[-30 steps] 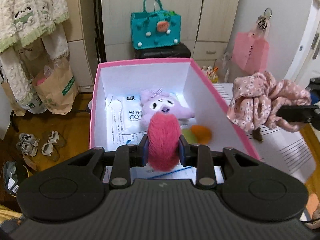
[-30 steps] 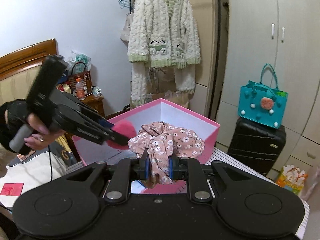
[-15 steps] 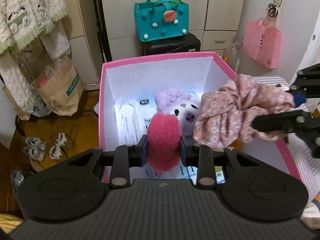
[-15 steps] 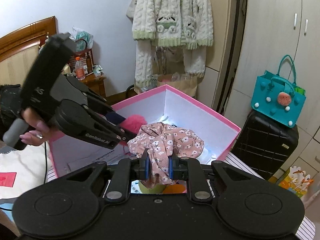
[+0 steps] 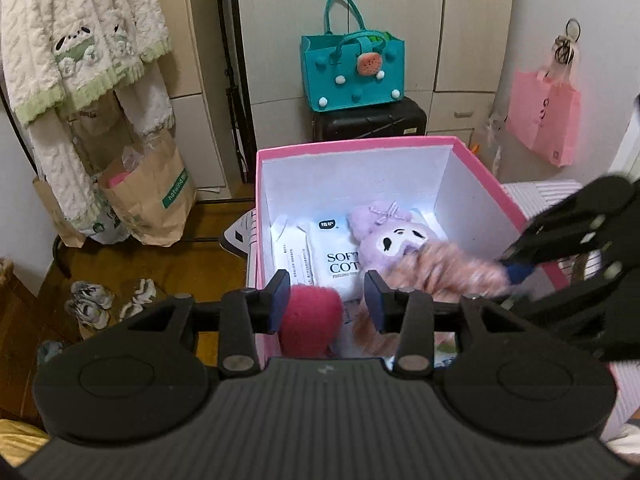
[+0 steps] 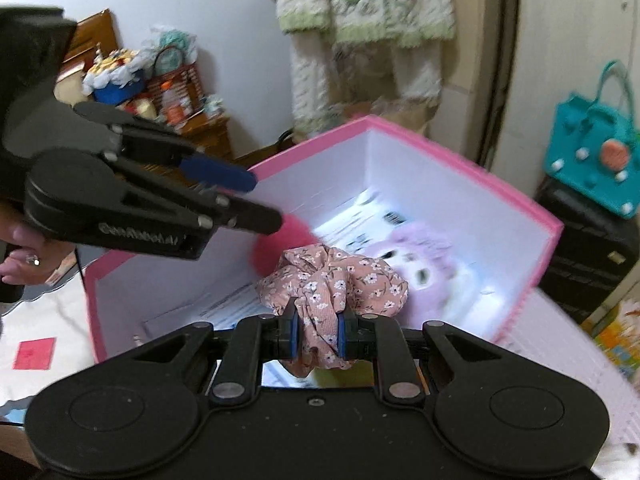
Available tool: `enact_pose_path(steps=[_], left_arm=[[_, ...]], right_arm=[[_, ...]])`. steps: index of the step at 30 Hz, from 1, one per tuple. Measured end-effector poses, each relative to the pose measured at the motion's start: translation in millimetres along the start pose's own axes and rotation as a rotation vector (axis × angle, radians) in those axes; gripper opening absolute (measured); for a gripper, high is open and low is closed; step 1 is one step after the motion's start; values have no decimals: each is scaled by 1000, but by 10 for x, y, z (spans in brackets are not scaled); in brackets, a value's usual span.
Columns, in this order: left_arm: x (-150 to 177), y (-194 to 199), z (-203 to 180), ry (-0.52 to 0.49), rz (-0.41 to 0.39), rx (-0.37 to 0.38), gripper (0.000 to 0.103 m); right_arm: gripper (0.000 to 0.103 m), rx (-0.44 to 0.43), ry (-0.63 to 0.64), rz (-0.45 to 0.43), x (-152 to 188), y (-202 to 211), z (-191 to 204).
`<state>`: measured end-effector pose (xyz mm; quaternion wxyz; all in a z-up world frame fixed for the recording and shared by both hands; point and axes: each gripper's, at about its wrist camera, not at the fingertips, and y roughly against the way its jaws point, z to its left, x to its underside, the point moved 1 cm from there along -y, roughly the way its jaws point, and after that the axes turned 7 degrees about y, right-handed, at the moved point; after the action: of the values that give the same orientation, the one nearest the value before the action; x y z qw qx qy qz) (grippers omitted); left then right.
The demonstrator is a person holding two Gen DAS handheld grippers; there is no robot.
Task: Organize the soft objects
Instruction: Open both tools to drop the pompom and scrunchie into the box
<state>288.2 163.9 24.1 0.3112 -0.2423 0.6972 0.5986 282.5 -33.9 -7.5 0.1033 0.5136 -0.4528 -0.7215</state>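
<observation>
A pink box (image 5: 480,160) with white walls (image 6: 420,184) stands open in front of me. My left gripper (image 5: 326,300) is open over its near edge; the fluffy red pom-pom (image 5: 312,320) sits loose between its spread fingers, against the left one, and shows in the right wrist view (image 6: 276,248). My right gripper (image 6: 316,334) is shut on a pink floral scrunchie (image 6: 340,284) and holds it inside the box, blurred in the left wrist view (image 5: 440,272). A purple plush toy (image 5: 396,236) and white cotton packs (image 5: 336,256) lie in the box.
A teal felt bag (image 5: 352,76) stands on a black suitcase (image 5: 368,124) behind the box. A pink bag (image 5: 544,116) hangs at the right. Paper bags (image 5: 148,192) and shoes (image 5: 108,300) sit on the wooden floor at the left, under a hanging cream cardigan (image 5: 80,40).
My left gripper has opened and let go of the red pom-pom. My right gripper has moved down into the box with the scrunchie.
</observation>
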Motion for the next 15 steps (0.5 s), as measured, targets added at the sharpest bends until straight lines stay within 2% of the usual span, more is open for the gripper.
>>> enact_pose_path(steps=[4, 8, 15], left_arm=[[31, 78, 37, 38, -10, 12, 40], [73, 161, 11, 45, -3, 32, 40], [136, 446, -117, 36, -4, 64, 44]], right_arm=[[35, -18, -35, 21, 42, -71, 49], [44, -57, -96, -27, 70, 151, 16], [49, 26, -86, -126, 177, 817, 53]])
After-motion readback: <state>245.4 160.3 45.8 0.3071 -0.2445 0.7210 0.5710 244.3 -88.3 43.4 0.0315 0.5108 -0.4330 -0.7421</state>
